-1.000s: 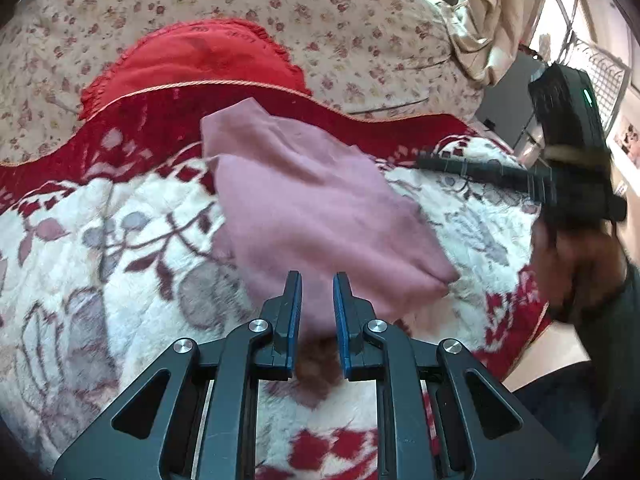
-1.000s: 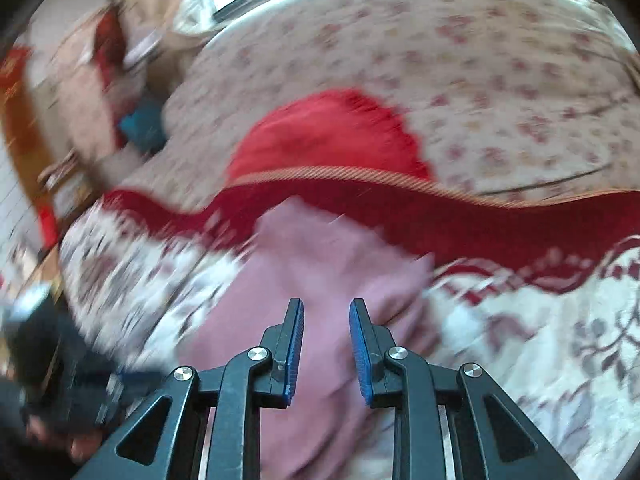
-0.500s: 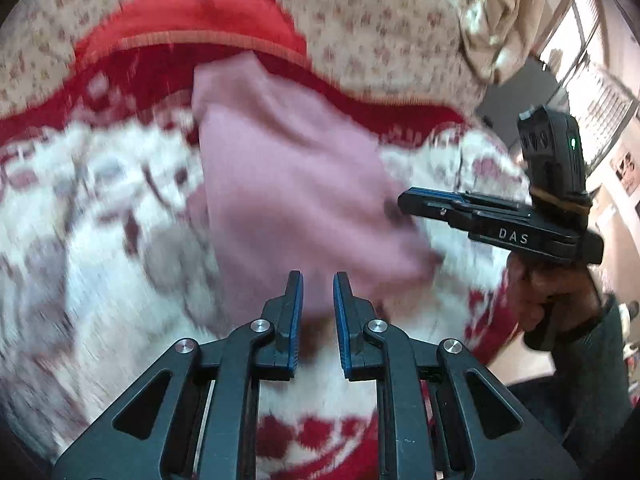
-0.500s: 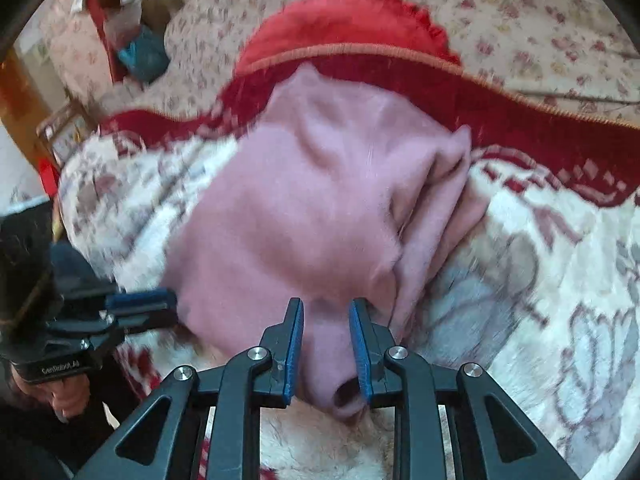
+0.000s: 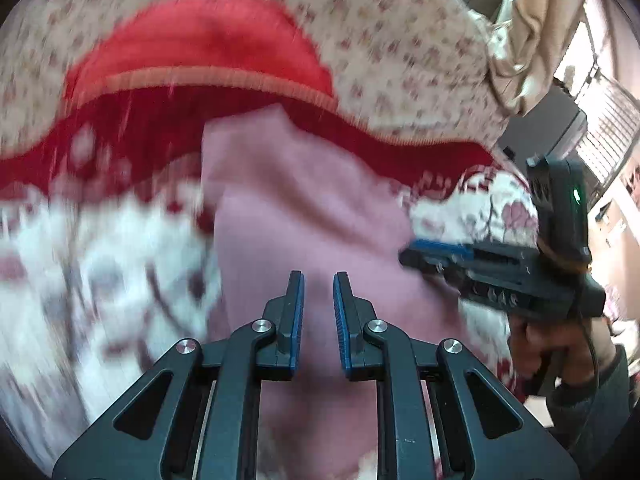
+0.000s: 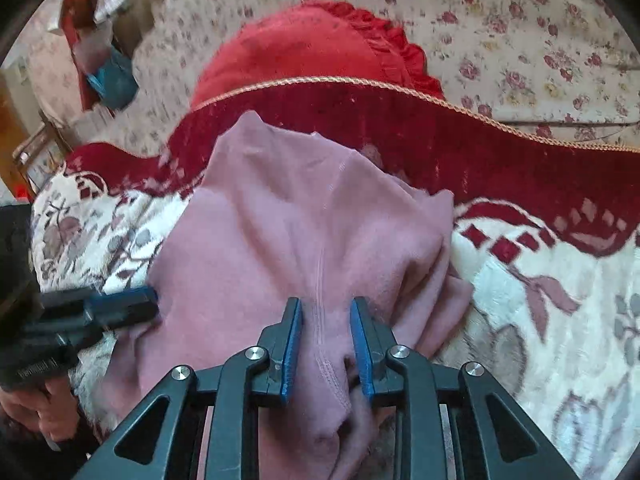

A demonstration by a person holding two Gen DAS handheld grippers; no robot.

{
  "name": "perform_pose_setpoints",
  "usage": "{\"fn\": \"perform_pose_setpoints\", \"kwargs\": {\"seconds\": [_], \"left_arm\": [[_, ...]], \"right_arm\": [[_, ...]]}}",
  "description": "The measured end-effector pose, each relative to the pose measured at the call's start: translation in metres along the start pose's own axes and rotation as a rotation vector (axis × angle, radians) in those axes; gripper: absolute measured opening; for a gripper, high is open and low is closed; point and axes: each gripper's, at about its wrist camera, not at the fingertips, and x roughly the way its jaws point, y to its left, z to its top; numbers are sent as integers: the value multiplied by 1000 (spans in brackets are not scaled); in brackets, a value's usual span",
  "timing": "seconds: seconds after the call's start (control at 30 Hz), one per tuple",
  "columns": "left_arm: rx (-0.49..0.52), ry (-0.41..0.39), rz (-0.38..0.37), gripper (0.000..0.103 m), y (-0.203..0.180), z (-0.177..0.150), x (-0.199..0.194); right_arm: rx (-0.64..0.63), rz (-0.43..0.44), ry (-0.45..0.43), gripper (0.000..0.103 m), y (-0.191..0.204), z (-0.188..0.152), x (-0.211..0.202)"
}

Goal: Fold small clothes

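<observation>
A mauve garment [image 6: 288, 232] is lying crumpled on a white flowered blanket [image 6: 560, 304], its top corner reaching onto the blanket's dark red border [image 6: 460, 148]. The right wrist view is showing it sharply: a stitched seam is running down between the right tongs [image 6: 325, 332], whose pads are standing slightly apart astride a raised fold without clearly pressing it. The left wrist view is blurred; there the left tongs [image 5: 318, 300] are sitting narrowly apart over the garment's near end, with only a slim gap and nothing plainly pinched. Only that view is showing the right hand [image 5: 548, 344] beside the garment's right edge. A red cushion [image 6: 316, 44] is lying beyond the garment. Bare blanket is spreading to the garment's right.
</observation>
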Motion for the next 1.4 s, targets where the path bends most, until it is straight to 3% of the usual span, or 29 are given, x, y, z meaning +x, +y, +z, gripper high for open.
{"fn": "perform_pose_setpoints", "kwargs": {"seconds": [0.1,0.2,0.27,0.3,0.4,0.43,0.5,0.53,0.63,0.7,0.77,0.83,0.87,0.9,0.97,1.07,1.13,1.23,1.27,1.33,1.37,1.4], "left_arm": [[38,-29,53,14,6,42,16],[15,78,94,14,23,72,62],[-7,125,168,14,38,71,83],[-29,142,158,14,44,66,88],[-25,106,123,14,52,47,84],[-26,94,118,14,54,44,81],[-51,74,99,14,58,41,76],[-65,73,92,14,60,41,77],[-88,69,79,14,61,41,78],[-90,78,75,14,60,43,81],[-102,85,72,14,59,47,82],[-124,99,61,14,61,49,84],[-134,104,55,14,63,50,85],[-142,108,52,14,63,51,85],[-145,119,50,14,63,52,86],[-146,136,52,14,63,54,87],[-152,149,62,14,62,55,88],[-153,173,88,14,55,59,83],[-153,170,88,14,53,61,76],[-133,132,58,14,46,61,52],[-111,118,55,20,43,57,39],[-83,112,48,39,40,52,27]], "right_arm": [[46,-4,-144,23,-5,16,-21],[97,31,-218,24,-11,32,-18],[95,28,-211,24,-12,41,-5],[92,0,-175,24,-15,45,7],[164,-57,63,25,-39,39,56],[192,-42,35,25,-46,40,56],[222,-136,26,25,-48,52,47],[216,-164,-26,25,-43,60,38],[145,-38,-137,25,-9,86,22],[34,15,-144,25,23,98,30],[-9,-6,-99,25,35,102,52],[92,-38,12,25,16,98,83],[160,2,17,25,4,95,88],[210,34,2,25,-4,95,81],[206,-29,-51,25,-6,100,55],[195,-22,-125,27,-8,92,18],[161,-7,-71,28,-7,78,18],[96,-65,95,29,-16,40,51],[116,-47,32,29,-21,35,43],[183,-69,-9,28,-29,30,14],[203,-67,-66,28,-32,26,-7],[217,-40,-142,30,-33,18,-29]]}}
